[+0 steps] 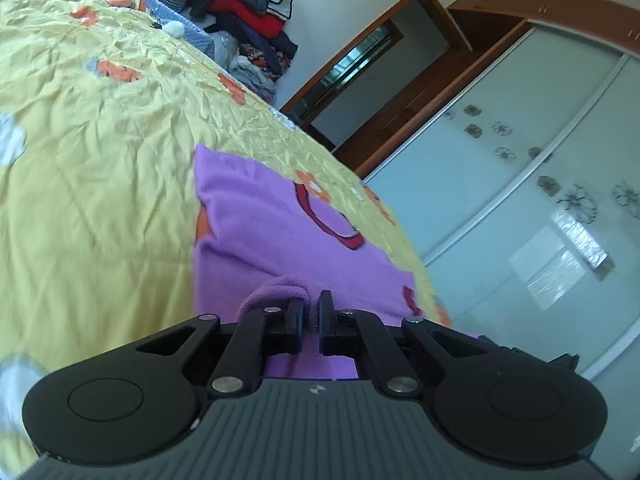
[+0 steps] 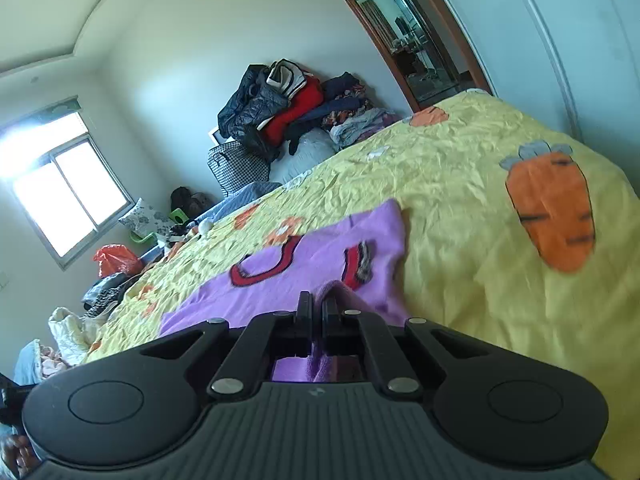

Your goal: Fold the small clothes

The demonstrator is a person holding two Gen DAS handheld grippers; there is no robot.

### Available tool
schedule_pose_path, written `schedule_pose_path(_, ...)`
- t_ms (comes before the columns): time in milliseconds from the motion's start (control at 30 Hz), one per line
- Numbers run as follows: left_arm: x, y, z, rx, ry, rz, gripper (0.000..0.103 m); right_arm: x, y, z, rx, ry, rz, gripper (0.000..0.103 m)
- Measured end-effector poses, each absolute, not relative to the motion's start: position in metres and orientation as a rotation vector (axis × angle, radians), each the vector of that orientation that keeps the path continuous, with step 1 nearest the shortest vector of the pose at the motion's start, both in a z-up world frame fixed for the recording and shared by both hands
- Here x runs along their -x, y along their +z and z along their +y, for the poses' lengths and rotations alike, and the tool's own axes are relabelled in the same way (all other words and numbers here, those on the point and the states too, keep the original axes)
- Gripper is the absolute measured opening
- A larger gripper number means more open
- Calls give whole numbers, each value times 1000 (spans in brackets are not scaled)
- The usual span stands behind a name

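From the left wrist view, the left gripper (image 1: pixel 313 312) was pinched almost fully together on a bunched fold of the purple garment (image 1: pixel 272 224), the cloth humped up over the fingertips at about 11 o'clock of them. The rest of the garment lay spread on the yellow bedspread (image 1: pixel 100 140), running away toward 12 o'clock, with a red and dark ring-shaped motif (image 1: pixel 328 220) on it toward 1 o'clock. A heap of clothes (image 1: pixel 248 12) stood against the wall beyond the bed at 12 o'clock, and frosted wardrobe doors (image 1: pixel 520 200) with flower prints filled the 3 o'clock side. From the right wrist view, the right gripper (image 2: pixel 317 312) was clamped tight on another raised fold of the same purple garment (image 2: pixel 320 252), the cloth rising in a ridge at 1 o'clock of the fingertips. The garment lay flat on the bedspread (image 2: pixel 460 184) toward 10 o'clock. A large orange carrot print (image 2: pixel 552 208) sat on the bedspread at 2 o'clock, well apart from the garment. The clothes heap (image 2: pixel 288 108) was at 12 o'clock against the far wall, a bright window (image 2: pixel 64 188) at 9 o'clock, and an orange bag (image 2: pixel 116 260) just below it.
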State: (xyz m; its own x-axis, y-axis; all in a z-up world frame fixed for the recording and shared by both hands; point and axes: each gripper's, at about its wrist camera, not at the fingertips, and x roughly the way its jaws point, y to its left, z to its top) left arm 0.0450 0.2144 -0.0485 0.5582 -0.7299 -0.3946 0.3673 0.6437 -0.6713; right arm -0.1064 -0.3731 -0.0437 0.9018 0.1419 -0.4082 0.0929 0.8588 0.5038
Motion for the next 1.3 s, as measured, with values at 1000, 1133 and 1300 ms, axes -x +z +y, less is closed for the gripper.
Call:
schedule_pose_path(1000, -10, -88, 194, 597, -658, 867, 10, 177, -63, -241, -207, -30, 454, 3)
schedule_pose_path(1133, 20, -67, 201, 599, -695, 869, 10, 207, -42, -263, -278, -41, 400, 3)
schedule_pose_path(1300, 36, -104, 201, 563, -678, 961, 11, 232, -75, -282, -393, -70, 521, 6)
